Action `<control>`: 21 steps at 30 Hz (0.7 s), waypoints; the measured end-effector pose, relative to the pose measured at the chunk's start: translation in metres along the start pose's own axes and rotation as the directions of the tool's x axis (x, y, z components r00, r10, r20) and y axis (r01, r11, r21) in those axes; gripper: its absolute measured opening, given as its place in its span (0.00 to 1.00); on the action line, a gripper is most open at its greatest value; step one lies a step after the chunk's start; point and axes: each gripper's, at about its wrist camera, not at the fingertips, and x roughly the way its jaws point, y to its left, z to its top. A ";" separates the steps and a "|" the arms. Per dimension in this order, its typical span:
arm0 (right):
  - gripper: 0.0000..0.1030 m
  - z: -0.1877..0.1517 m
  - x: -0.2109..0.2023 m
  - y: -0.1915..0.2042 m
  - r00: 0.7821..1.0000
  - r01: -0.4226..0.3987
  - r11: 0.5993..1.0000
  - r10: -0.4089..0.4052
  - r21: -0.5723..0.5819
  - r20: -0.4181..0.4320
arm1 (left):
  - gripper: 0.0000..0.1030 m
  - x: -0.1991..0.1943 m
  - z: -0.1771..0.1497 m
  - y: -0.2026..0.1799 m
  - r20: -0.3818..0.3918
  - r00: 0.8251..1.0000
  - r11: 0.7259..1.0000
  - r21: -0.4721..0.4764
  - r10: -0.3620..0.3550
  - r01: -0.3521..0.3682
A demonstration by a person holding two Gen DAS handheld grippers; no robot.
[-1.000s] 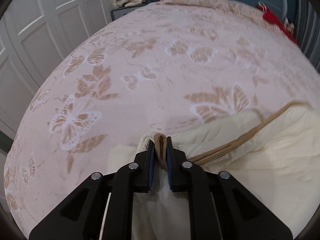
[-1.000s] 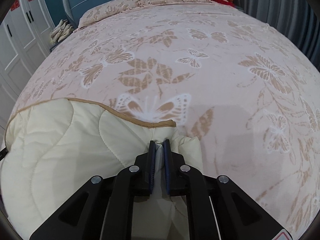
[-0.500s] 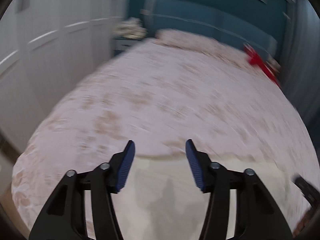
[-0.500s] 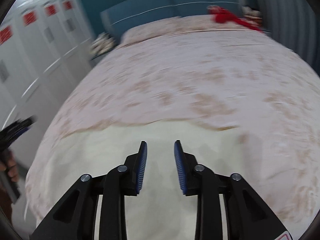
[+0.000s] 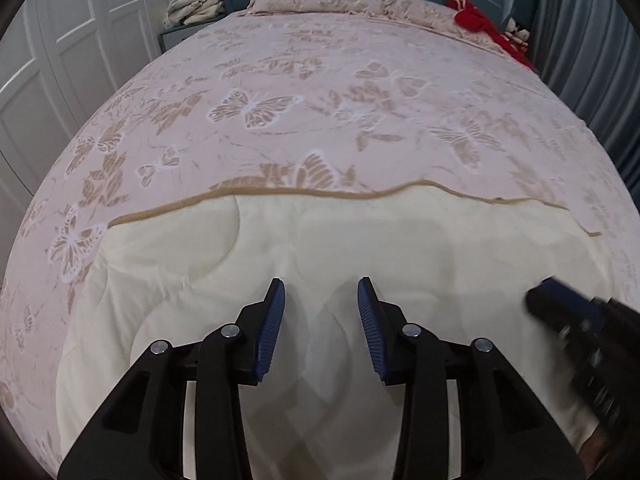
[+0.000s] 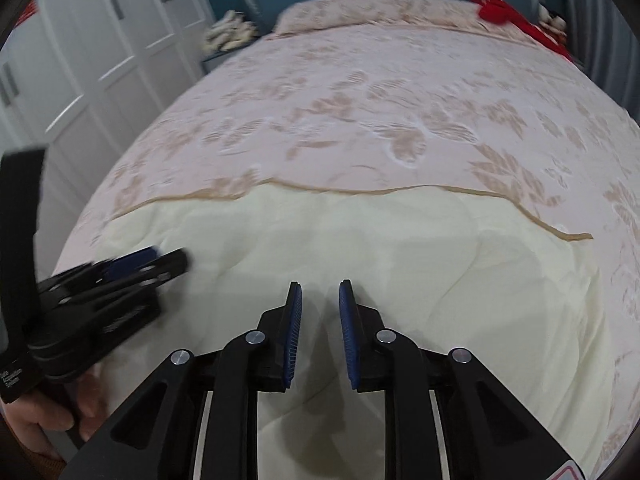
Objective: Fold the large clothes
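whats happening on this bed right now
A person with a handheld gripper in each hand is folding a cream quilted blanket with tan edging on the butterfly-print bedspread. The left gripper and right gripper both hover over it, jaws apart after just closing a little, holding nothing.

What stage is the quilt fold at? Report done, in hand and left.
Done: the cream quilt lies doubled on the butterfly bedspread, its tan-trimmed edge laid across the bed. In hand: nothing. The left claw and right claw hang over the quilt with jaws apart, which have just been closing a little, no cloth between them. Left: probably further folds, since the quilt spans nearly the bed's width.
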 end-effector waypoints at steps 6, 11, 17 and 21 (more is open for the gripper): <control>0.12 0.024 0.026 -0.018 1.000 0.023 0.999 -0.022 0.036 -0.012 | 0.35 0.019 0.024 -0.002 0.001 1.000 1.000 0.010 0.001 -0.001; 0.09 0.030 0.054 -0.026 0.998 0.035 0.998 -0.033 0.053 -0.051 | 0.35 0.047 0.031 -0.004 -0.034 0.999 1.000 0.001 0.008 -0.008; 0.08 0.024 0.075 -0.029 0.997 0.037 0.998 -0.033 0.052 -0.073 | 0.35 0.067 0.025 -0.006 -0.036 0.999 1.000 0.011 0.025 -0.024; 0.07 0.019 0.080 -0.030 0.998 0.037 0.998 -0.034 0.047 -0.057 | 0.35 0.071 0.019 -0.010 -0.003 0.999 0.999 0.028 0.046 -0.046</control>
